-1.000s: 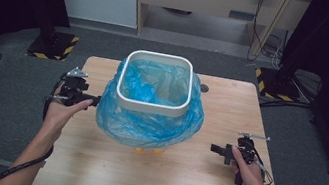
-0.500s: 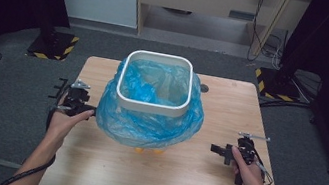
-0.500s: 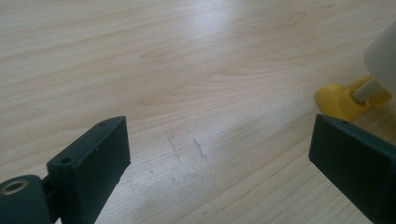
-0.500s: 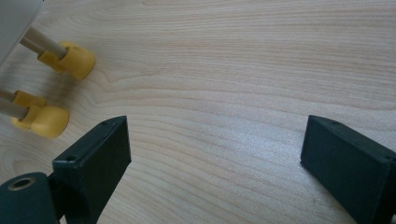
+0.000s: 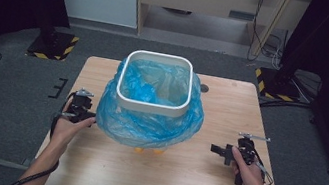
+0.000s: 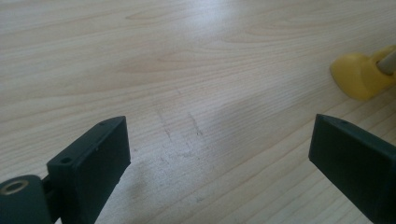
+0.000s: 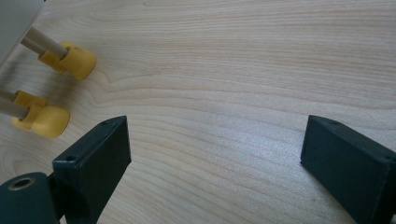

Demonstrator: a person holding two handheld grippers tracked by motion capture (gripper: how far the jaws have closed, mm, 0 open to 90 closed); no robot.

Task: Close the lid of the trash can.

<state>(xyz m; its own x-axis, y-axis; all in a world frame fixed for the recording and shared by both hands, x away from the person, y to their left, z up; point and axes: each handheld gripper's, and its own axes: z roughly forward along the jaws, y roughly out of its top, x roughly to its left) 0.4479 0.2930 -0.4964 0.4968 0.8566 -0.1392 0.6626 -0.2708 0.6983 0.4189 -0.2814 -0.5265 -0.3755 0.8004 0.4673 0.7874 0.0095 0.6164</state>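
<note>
Hovering low at the left edge of the desk (image 5: 88,171), the left hand-held gripper (image 5: 79,109) is sitting just beside the blue plastic bag (image 5: 146,127) that is draped over the white bin (image 5: 151,104). In the left gripper view its jaws are standing wide apart with only bare wood between them, and 1 yellow foot (image 6: 358,74) of the bin is peeking in at the far right. Over on the other side, the right hand-held gripper (image 5: 236,152) is waiting well apart from the bag, jaws equally wide and gripping nothing, with 2 yellow feet (image 7: 70,59) showing at the left of its view. The bin is standing mid-desk, the bag folded over its rim and bulging down its sides. Judging by this, the liner is being tidied, and the left side is the one in play. Next, it is looking like the left jaws need to close in on a fold of the loose plastic and pinch it without dragging the bin.
</note>
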